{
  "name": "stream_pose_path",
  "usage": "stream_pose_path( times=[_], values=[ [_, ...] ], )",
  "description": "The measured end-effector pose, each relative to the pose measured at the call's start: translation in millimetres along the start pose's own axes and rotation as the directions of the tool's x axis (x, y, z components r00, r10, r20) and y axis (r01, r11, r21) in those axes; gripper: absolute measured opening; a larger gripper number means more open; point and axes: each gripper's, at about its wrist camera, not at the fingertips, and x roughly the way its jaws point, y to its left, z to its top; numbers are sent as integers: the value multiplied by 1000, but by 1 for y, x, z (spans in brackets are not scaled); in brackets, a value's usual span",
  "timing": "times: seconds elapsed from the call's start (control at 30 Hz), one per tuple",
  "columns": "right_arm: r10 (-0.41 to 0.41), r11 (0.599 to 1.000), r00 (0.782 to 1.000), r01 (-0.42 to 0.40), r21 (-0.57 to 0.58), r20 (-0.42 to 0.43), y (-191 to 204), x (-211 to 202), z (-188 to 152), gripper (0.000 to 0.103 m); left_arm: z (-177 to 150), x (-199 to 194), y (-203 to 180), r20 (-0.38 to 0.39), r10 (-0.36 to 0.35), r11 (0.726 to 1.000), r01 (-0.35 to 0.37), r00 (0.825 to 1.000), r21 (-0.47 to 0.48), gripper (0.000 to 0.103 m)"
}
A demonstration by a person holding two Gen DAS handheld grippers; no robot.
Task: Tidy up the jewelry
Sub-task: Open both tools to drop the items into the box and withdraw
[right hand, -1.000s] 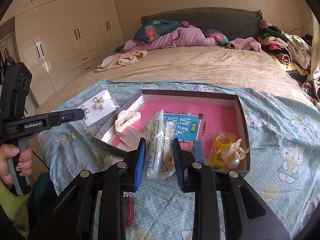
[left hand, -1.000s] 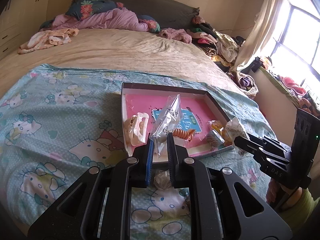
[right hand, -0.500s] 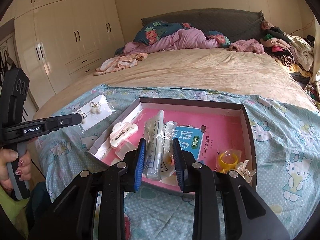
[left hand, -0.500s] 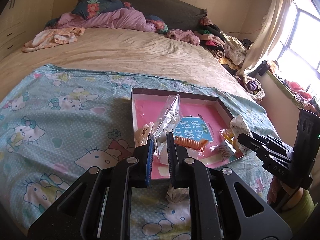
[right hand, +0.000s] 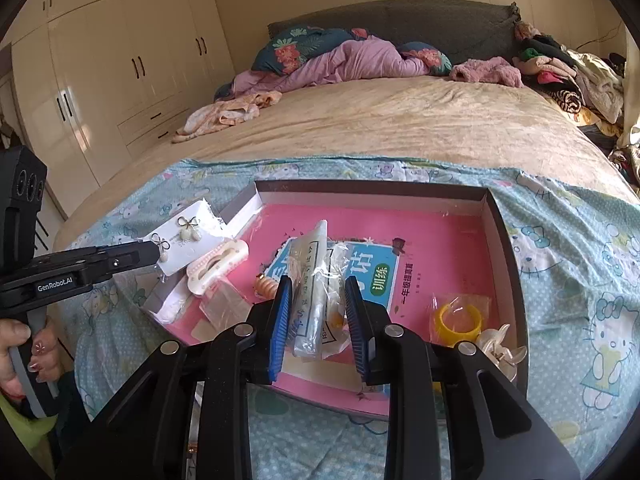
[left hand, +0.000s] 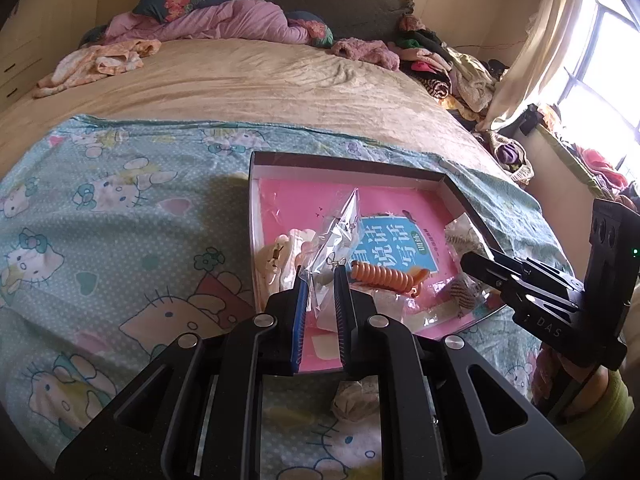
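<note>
Left tongs (left hand: 318,280): jaws nearly together, clamped on a clear plastic packet (left hand: 334,236) holding a white card with bow-shaped pearl earrings (right hand: 188,229); the packet stands upright above the near-left part of the box (left hand: 348,164); seen from the right wrist camera it hangs over the box's left wall, clear of the floor of the box.

Right tongs (right hand: 318,300): jaws partly open, with a long clear bag (right hand: 314,280) of small pieces between them; the bag touches the left jaw, a gap shows at the right jaw; whether it is gripped or only resting there, cannot tell.

Already in the box, on its pink lining: cream hair clip (right hand: 218,266) near left; orange spiral hair tie (left hand: 386,278) centre near; yellow ring (right hand: 458,320) in its wrapper and a pale claw clip (right hand: 500,350) near right; blue printed label (right hand: 384,276) in the middle.

Box sits on a blue cartoon-print sheet (left hand: 120,220) spread over the bed (left hand: 260,76); one small wrapped item (left hand: 352,398) lies on the sheet outside the near wall, just below the left tongs.

Step judged: placing phase, both packets carried over the box. Next move probably calls for lowering each packet to a bare patch of lining, then parting the jaws; far half is free. Light film may cling to the pads; release low.
</note>
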Motion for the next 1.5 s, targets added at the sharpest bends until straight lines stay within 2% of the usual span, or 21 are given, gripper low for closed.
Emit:
stream_pose_path(
  times=[0.23, 0.4, 0.47, 0.53, 0.67, 0.7, 0.73, 0.8, 0.9, 0.97, 1.0, 1.27, 1.4, 1.5],
  values=[
    [-9, 1000, 999, 9, 4, -49, 0, 17, -12, 26, -9, 15, 4, -44, 7, 1000, -7, 999, -5, 7],
    [-10, 1000, 998, 11, 17, -54, -2, 18, -15, 28, -11, 18, 4, -55, 8, 1000, -8, 998, -3, 7],
    [-7, 1000, 999, 8, 18, -47, 0, 15, -14, 33, -11, 18, 4, -55, 5, 1000, -6, 998, -5, 7],
    [-11, 1000, 1000, 12, 15, -27, 1, 7, -13, 46, -11, 18, 4, -55, 7, 1000, -8, 998, -3, 7],
    [-12, 1000, 1000, 12, 7, 8, 6, -10, -12, 55, -11, 17, 3, -53, 8, 1000, -8, 999, -3, 9],
    [-11, 1000, 1000, 11, 7, 19, 7, -15, -12, 60, -11, 15, 2, -50, 7, 1000, -7, 999, -4, 13],
    [-10, 1000, 999, 10, 5, 31, 8, -21, -12, 63, -10, 14, 2, -47, 11, 1000, -11, 999, -2, 23],
    [-7, 1000, 999, 7, 1, 46, 10, -32, -13, 68, -10, 11, 1, -39, 18, 1000, -18, 999, 2, 35],
    [-4, 1000, 998, 4, -3, 69, 12, -47, -13, 73, -10, 4, 0, -24, 19, 1000, -18, 1000, 4, 36],
    [-4, 1000, 996, 4, -4, 84, 15, -57, -13, 77, -10, -2, -1, -14, 17, 1000, -17, 1000, 6, 40],
    [1, 1000, 996, 0, -5, 89, 17, -62, -14, 77, -10, -5, -3, -6, 18, 1000, -18, 1000, 9, 47],
    [11, 999, 996, -8, -31, 92, 33, -85, -23, 77, -11, -29, -7, 49, 40, 999, -41, 998, 26, 64],
    [14, 999, 997, -12, -34, 76, 39, -90, -31, 77, -15, -40, -7, 71, 58, 998, -60, 996, 35, 77],
    [18, 999, 998, -16, -41, 59, 44, -91, -38, 77, -19, -46, -8, 72, 70, 996, -73, 995, 44, 79]
  ],
)
